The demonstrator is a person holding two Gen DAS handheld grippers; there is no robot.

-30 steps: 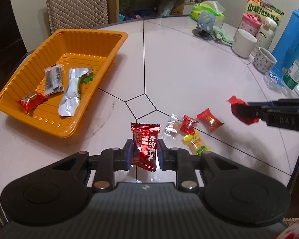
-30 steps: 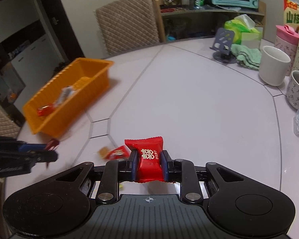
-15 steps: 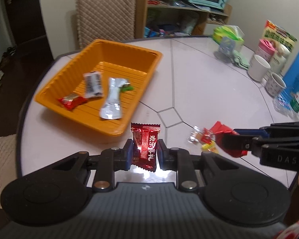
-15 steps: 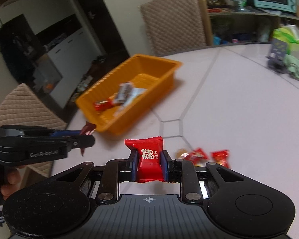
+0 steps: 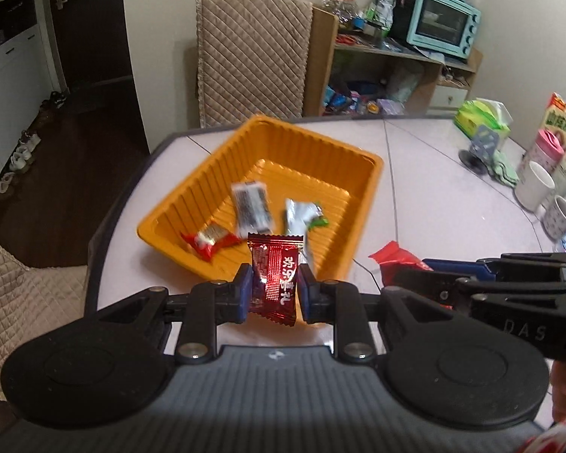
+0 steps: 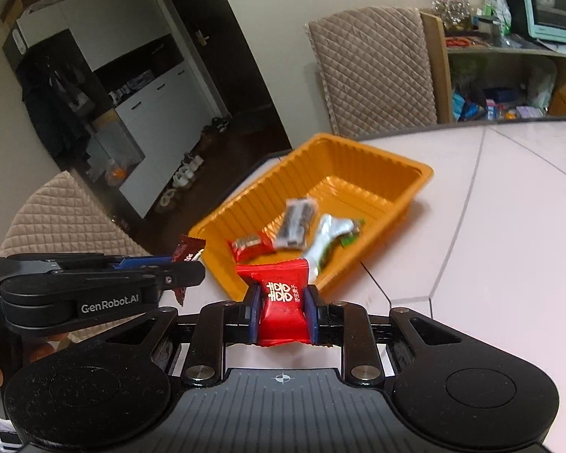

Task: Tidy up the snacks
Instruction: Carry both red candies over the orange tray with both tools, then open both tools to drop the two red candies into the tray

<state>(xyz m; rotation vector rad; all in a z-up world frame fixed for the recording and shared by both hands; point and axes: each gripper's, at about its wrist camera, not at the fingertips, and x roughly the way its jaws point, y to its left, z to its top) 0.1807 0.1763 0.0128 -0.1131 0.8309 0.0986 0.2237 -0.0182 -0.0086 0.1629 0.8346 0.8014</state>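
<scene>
The orange tray (image 5: 362, 204) sits near the rounded edge of the pale worktop (image 5: 434, 196), with bare surface stretching away on its far side. Both grippers hang just short of the tray's near rim. The left gripper (image 5: 275, 294) has its fingers clamped on a dark red candy (image 5: 277, 275) printed with gold Chinese characters. The right gripper (image 6: 282, 311) grips a bright red candy (image 6: 281, 307) bearing a white double-happiness mark. "GenRobot.AI" reads on the left gripper's side, "DAS" on the right's. Inside the tray lie three wrappers (image 6: 296, 222), blurred, their print unreadable. A hand is cut off at the frame edge.
</scene>
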